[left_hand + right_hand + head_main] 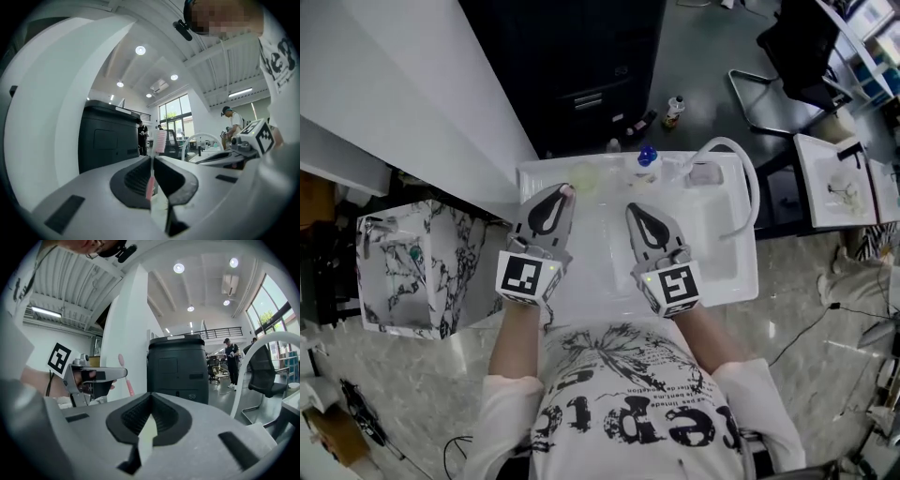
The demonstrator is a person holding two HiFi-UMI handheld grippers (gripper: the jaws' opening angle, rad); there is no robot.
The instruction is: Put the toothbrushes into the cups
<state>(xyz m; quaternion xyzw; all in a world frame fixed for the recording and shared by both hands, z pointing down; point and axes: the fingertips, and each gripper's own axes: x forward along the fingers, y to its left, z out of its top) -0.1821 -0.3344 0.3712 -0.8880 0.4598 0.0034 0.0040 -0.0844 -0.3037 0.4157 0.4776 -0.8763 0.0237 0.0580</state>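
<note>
My left gripper (562, 193) is shut on a pink toothbrush (160, 141), which stands upright between its jaws with the bristle head above the tips. In the right gripper view the same toothbrush (124, 376) sticks up from the left gripper (93, 377). My right gripper (634, 209) hangs beside it, jaws closed together with nothing between them. Both are held level over the near half of a white table (727, 272). At the table's far edge stand a pale yellow-green cup-like item (587, 177), a blue-topped item (647, 155) and a clear cup-like item (705, 172); their detail is too small to tell.
A white hose (748, 184) arches over the table's right side. A black cabinet (581, 75) stands behind the table, a white wall panel (422, 84) to the left. A marbled box (441, 272) sits at lower left, a chair (797, 56) and another white table (825, 192) at right.
</note>
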